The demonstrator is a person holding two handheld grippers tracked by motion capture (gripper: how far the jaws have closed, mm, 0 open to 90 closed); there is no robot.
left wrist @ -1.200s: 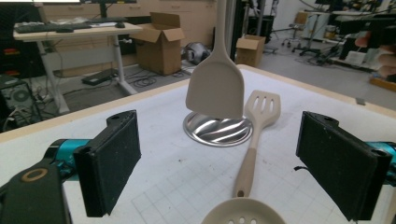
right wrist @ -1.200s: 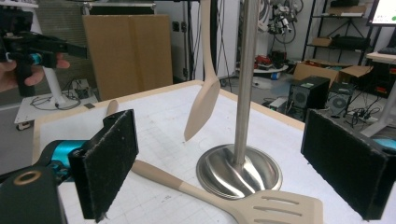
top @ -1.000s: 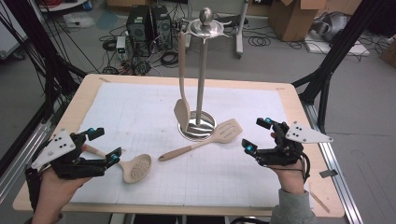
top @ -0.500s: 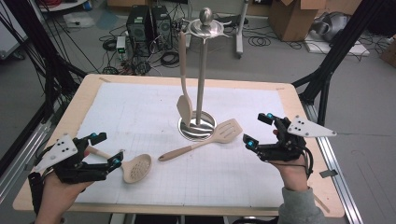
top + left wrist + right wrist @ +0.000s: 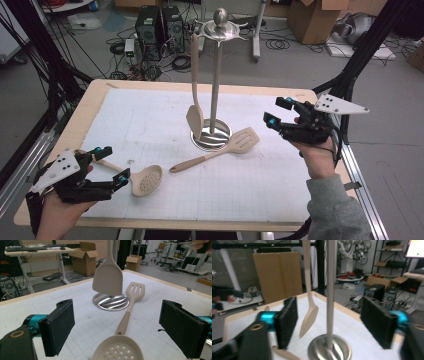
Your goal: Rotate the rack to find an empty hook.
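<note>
Left gripper [image 5: 107, 165] open astride skimmer [image 5: 145, 180] for grasping; right gripper [image 5: 280, 112], empty, jaws just narrowed, raised facing rack [image 5: 215, 75].

Your left gripper [image 5: 120, 332] holds its jaws wide apart over the desk [image 5: 75, 302], with the perforated skimmer [image 5: 118, 350] lying between them (not touched by either pad). Beyond it lies the slotted turner [image 5: 131, 303], its head beside the steel stand base [image 5: 111, 301], where a solid spatula [image 5: 108, 277] hangs.
</note>
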